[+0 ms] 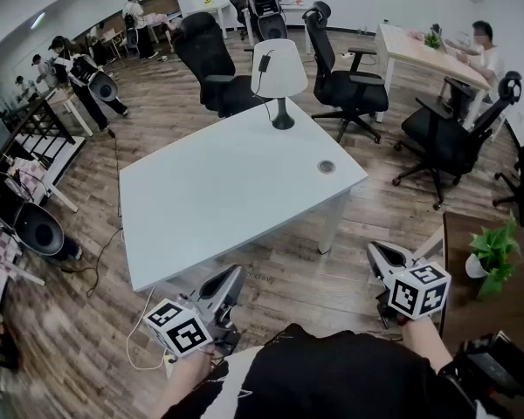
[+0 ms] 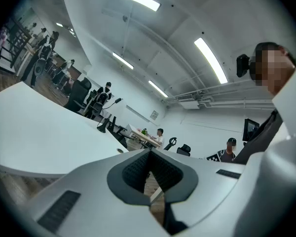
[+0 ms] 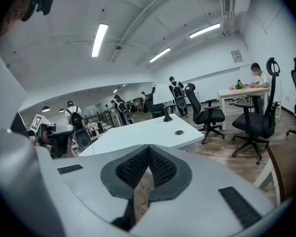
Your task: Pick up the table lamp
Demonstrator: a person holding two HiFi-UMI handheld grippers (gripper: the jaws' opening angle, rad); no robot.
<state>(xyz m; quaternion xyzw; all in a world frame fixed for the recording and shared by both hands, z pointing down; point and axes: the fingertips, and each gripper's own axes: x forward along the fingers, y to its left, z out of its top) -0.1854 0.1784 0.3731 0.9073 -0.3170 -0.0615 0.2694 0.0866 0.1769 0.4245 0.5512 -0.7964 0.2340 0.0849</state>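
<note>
1. The table lamp (image 1: 278, 70) stands upright at the far edge of the white table (image 1: 210, 199). Its black cord hangs across the shade, and it was likely parked there to be near the table's cable hole (image 1: 326, 167).
2. The left gripper (image 1: 236, 273) hangs just off the table's near edge, jaws pressed together on nothing.
3. The right gripper (image 1: 374, 251), off the table's near right corner, is likewise closed and empty, so the reach appears not yet begun.
</note>
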